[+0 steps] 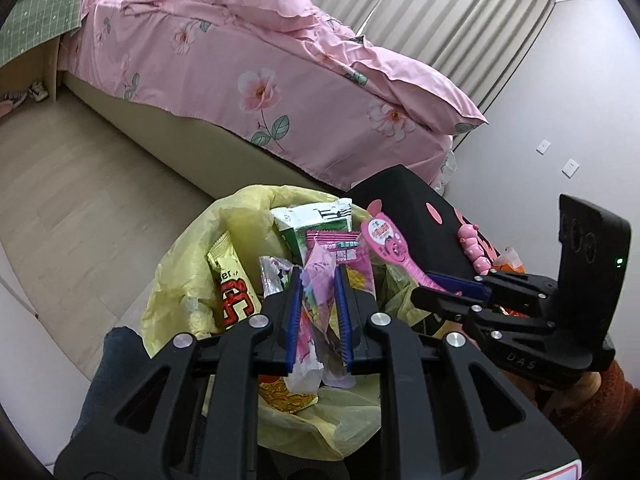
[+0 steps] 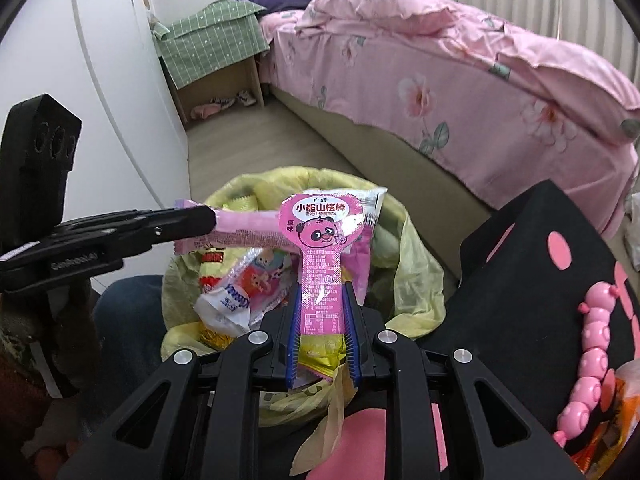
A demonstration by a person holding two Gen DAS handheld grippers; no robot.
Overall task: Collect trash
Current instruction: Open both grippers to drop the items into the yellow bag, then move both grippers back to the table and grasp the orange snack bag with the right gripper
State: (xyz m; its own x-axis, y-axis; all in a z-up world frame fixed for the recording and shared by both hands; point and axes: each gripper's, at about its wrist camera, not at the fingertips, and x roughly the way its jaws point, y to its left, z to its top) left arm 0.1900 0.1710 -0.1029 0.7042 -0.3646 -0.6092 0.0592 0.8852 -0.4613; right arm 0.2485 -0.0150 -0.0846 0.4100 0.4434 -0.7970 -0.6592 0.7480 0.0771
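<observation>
A trash bin lined with a yellow bag (image 1: 188, 280) (image 2: 420, 248) holds several snack wrappers. My left gripper (image 1: 318, 276) is shut on a crumpled pink wrapper (image 1: 316, 292) and holds it above the bin; in the right wrist view it comes in from the left (image 2: 210, 216), gripping that wrapper (image 2: 248, 224). My right gripper (image 2: 322, 292) is shut on a pink lollipop-shaped wrapper with a panda face (image 2: 322, 228), upright above the bin. In the left wrist view the right gripper (image 1: 444, 286) holds that panda wrapper (image 1: 384, 240) at the bin's right rim.
A black stool with pink spots (image 1: 404, 204) (image 2: 528, 280) stands right of the bin, with a pink pig-bead toy (image 2: 588, 356) and an orange wrapper (image 2: 616, 432) on it. A bed with pink floral bedding (image 1: 256, 72) (image 2: 460, 72) lies beyond. A bedside cabinet (image 2: 216, 76) stands far back.
</observation>
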